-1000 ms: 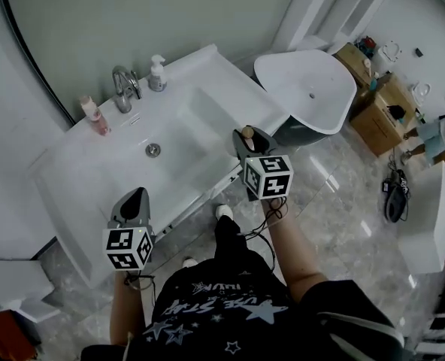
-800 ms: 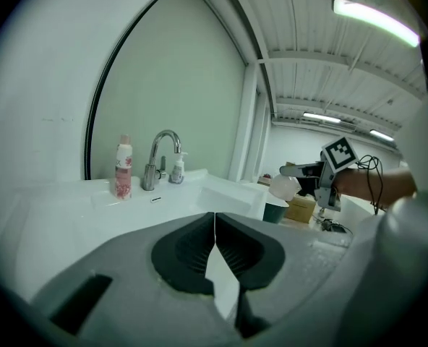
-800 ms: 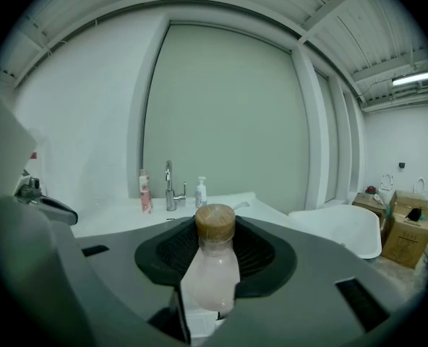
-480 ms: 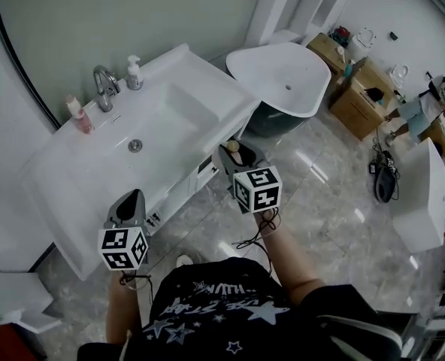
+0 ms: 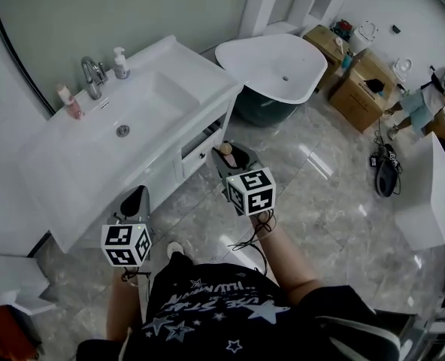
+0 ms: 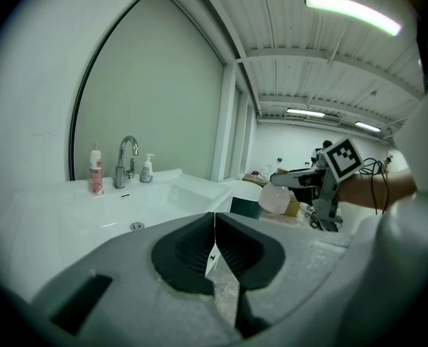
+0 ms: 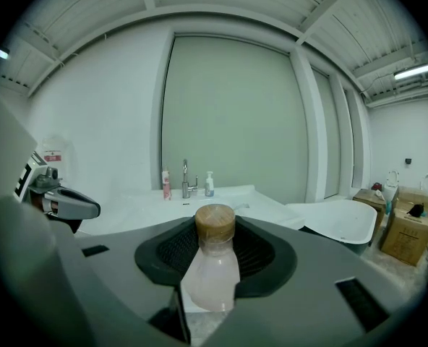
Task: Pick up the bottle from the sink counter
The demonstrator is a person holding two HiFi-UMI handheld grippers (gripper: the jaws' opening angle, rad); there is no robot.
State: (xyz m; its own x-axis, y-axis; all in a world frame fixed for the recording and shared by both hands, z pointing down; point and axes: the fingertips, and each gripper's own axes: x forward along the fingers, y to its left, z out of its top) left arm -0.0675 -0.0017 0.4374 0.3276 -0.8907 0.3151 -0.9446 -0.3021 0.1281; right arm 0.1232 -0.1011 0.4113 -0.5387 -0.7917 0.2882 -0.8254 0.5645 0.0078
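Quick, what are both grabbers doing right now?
Left gripper: closed, nothing in it.
Right gripper: closed on the bottle.

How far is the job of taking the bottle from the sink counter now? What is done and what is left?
Done: the bottle is off the sink counter, held over the floor. In hand: the right gripper is shut on it; the left gripper is shut, empty. Left: apparently nothing; a pink bottle and a pump bottle stand by the tap.

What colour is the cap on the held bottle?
Light brown, wood-like cap; clearest in the right gripper view.
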